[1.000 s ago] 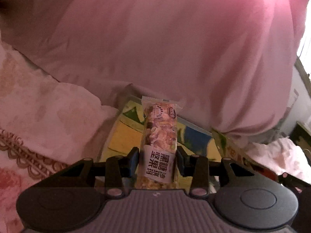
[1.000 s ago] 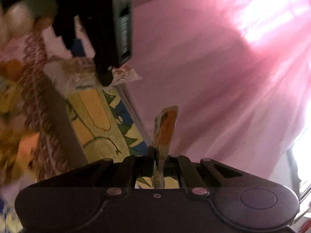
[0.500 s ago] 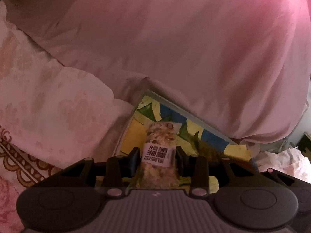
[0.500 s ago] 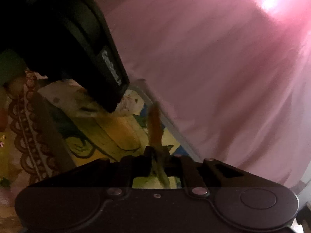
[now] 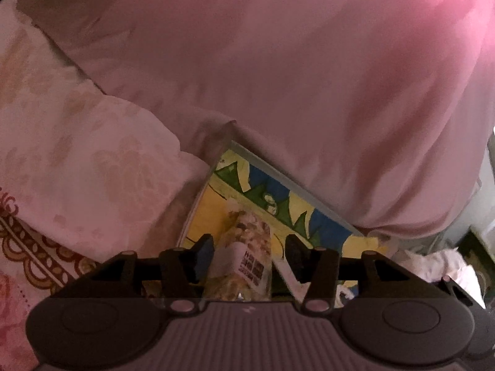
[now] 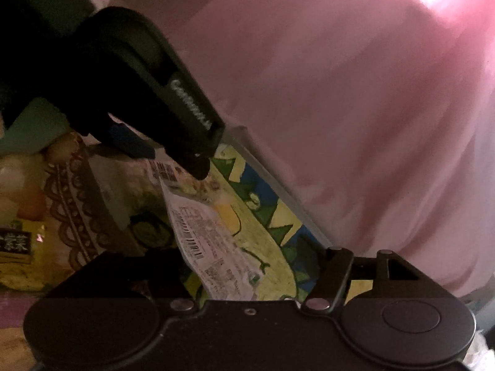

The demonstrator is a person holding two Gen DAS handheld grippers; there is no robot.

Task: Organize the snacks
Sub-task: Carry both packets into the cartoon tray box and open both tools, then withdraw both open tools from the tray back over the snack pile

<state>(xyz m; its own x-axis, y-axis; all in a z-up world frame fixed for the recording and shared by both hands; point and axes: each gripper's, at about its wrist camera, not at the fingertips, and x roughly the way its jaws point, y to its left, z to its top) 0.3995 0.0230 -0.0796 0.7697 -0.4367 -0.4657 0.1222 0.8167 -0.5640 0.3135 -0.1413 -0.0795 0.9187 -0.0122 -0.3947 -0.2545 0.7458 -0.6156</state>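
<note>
Two claws hung spread over the cartoon-printed tray (image 5: pixel 216 213): the left claw (image 5: pixel 249 249) straddled, without gripping, the nut bar (image 5: pixel 247 247) lying lengthwise along its fingers, while the right claw (image 6: pixel 256 278) gaped over a flat wrapper (image 6: pixel 210 247) just beside.

The nut bar (image 5: pixel 247 247) lies in the tray (image 5: pixel 328 210), the flat packet (image 6: pixel 210 241) beside it, bedding behind.

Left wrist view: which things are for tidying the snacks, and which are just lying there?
For the job: nut bar, colourful box, left gripper.
Just lying about: pink sheet, floral quilt.
</note>
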